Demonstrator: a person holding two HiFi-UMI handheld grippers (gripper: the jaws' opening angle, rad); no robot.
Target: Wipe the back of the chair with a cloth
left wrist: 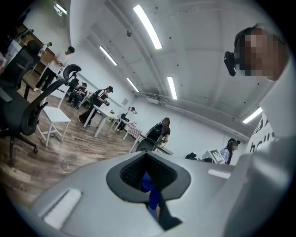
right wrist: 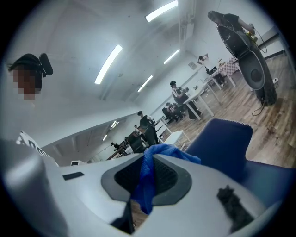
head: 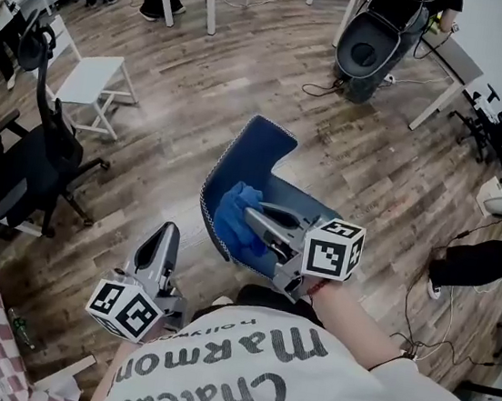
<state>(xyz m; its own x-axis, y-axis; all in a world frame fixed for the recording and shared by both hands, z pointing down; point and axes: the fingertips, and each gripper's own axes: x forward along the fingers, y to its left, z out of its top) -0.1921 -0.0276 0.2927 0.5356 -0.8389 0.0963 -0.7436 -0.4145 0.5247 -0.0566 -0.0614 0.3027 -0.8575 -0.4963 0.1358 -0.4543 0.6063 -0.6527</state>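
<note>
floor: wood planks (head: 200, 97) | furniture: white stool (head: 91, 79), black office chair (head: 31, 166) | light: ceiling strips (left wrist: 148, 26)
</note>
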